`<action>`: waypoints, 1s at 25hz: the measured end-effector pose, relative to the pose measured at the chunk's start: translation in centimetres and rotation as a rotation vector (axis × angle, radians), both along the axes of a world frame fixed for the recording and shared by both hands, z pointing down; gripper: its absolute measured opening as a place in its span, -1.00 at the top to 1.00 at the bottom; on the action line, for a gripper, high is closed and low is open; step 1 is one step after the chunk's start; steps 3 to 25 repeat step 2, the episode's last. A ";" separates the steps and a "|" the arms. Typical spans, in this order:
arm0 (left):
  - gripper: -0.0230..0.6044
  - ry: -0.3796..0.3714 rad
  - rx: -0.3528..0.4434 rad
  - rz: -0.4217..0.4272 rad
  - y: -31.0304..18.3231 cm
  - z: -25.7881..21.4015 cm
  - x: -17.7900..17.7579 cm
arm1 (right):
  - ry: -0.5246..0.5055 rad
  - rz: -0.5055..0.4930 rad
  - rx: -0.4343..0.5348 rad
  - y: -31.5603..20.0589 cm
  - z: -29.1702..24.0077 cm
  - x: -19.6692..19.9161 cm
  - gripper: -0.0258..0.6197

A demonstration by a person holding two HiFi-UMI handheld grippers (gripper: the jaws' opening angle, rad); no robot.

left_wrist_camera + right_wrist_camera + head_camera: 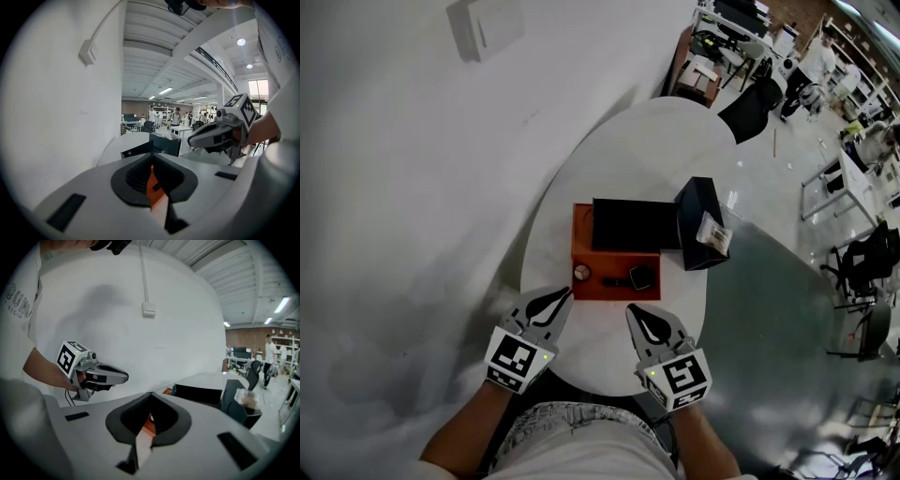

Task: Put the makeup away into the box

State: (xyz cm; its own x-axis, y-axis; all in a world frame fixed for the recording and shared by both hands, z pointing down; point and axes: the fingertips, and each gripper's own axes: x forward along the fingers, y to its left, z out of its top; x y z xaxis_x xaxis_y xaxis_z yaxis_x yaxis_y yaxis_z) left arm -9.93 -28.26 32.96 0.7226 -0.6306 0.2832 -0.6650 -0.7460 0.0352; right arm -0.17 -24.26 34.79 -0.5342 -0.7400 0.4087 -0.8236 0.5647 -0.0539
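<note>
An orange mat (581, 246) lies on the white oval table (675, 141). On its near strip sit a small round white item (581, 273) and a black makeup piece (634, 278). A flat black box (636, 225) covers the mat's far half. To its right stands an open black box (698, 202) with a clear packet (713, 234) in it. My left gripper (561, 296) hovers shut and empty by the mat's near left corner. Just off the mat's near edge, my right gripper (635, 312) is also shut and empty. The left gripper (101, 376) also shows in the right gripper view, and the right gripper (218, 136) in the left gripper view.
A white wall (412, 187) runs close along the table's left side. Right of the table is grey floor (769, 337). Desks, chairs (862, 262) and people fill the far right. The table's near edge lies under both grippers.
</note>
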 end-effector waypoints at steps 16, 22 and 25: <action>0.82 0.002 0.000 0.002 0.0 0.0 0.0 | -0.001 -0.002 -0.001 0.0 0.1 -0.2 0.90; 0.82 0.002 0.000 0.002 0.0 0.0 0.0 | -0.001 -0.002 -0.001 0.0 0.1 -0.2 0.90; 0.82 0.002 0.000 0.002 0.0 0.0 0.0 | -0.001 -0.002 -0.001 0.0 0.1 -0.2 0.90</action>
